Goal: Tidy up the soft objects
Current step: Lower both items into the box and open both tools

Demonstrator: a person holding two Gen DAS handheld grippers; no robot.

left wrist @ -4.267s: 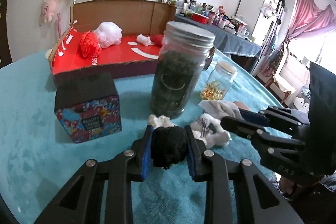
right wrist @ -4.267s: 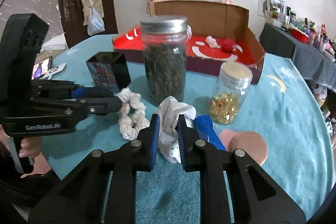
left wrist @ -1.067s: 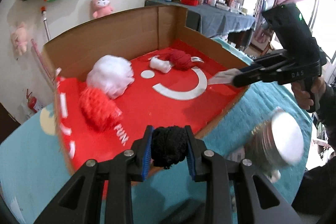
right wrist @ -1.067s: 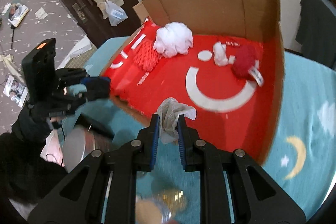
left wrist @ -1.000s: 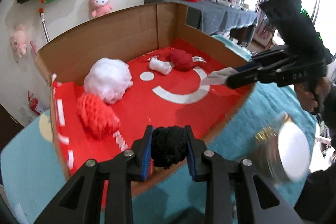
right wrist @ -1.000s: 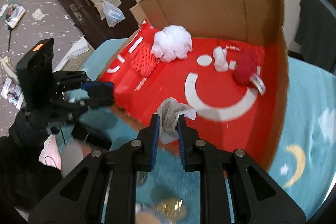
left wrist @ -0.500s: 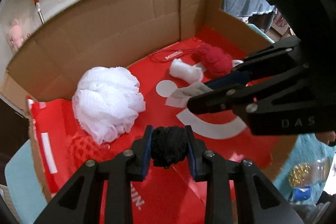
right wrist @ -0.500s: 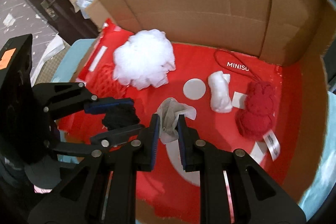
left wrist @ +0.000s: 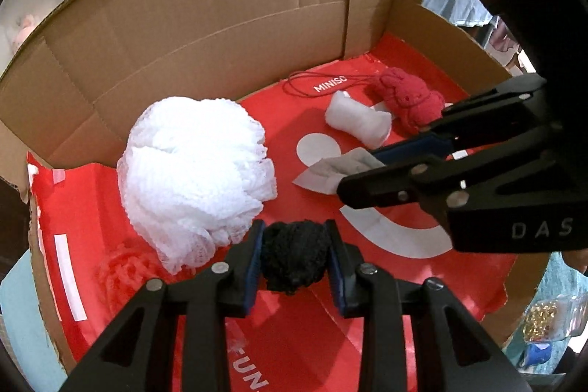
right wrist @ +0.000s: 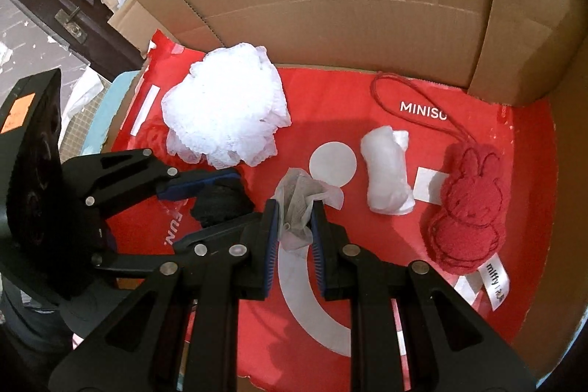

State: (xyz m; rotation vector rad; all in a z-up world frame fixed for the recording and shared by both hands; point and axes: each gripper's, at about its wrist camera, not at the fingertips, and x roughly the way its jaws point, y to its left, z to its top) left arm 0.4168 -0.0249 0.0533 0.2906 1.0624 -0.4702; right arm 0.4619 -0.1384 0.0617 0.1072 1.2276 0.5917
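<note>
Left gripper [left wrist: 295,256], jaws just easing apart, still pinches the black knit ball [left wrist: 294,256]; right gripper [right wrist: 294,230] clamps white cloth [right wrist: 299,204]. Both now over the red-lined cardboard box [right wrist: 330,24], off the table.

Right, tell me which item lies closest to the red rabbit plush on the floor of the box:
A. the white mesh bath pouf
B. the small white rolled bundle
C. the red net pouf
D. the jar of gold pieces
B: the small white rolled bundle lies just beside the red rabbit plush, while the white mesh bath pouf sits across the box.
</note>
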